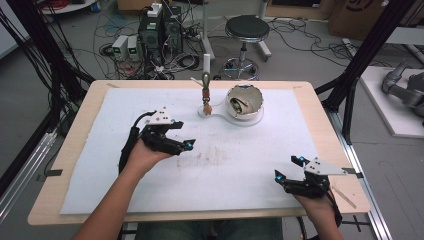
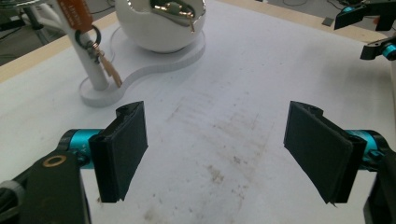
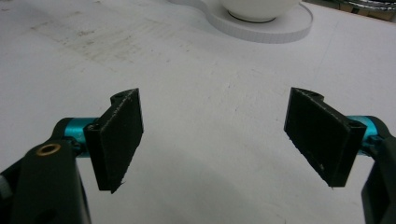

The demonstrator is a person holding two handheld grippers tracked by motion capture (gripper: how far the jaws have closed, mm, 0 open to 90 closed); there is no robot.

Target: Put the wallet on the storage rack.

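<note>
A white bowl [image 1: 245, 102] with a shiny metal object inside sits on a flat white base [image 1: 252, 120] at the back middle of the table. A white post [image 1: 206, 67] rises from the same base, and a keyring with a tan tag [image 1: 206, 100] hangs on it. My left gripper [image 1: 182, 136] hovers left of centre, open, pointing toward the base. In the left gripper view its jaws [image 2: 217, 154] stand wide over stained white mat, with the post [image 2: 88, 60], tag [image 2: 110, 71] and bowl [image 2: 159, 28] beyond. My right gripper [image 1: 289, 168] rests at front right, open and empty [image 3: 215, 140].
A white mat [image 1: 150, 190] covers the wooden table [image 1: 75, 145]. Beyond the far edge stand a black stool [image 1: 246, 30], computer boxes [image 1: 160, 30] and floor cables. Black frame posts flank both sides. The right gripper [image 2: 369, 28] shows far off in the left gripper view.
</note>
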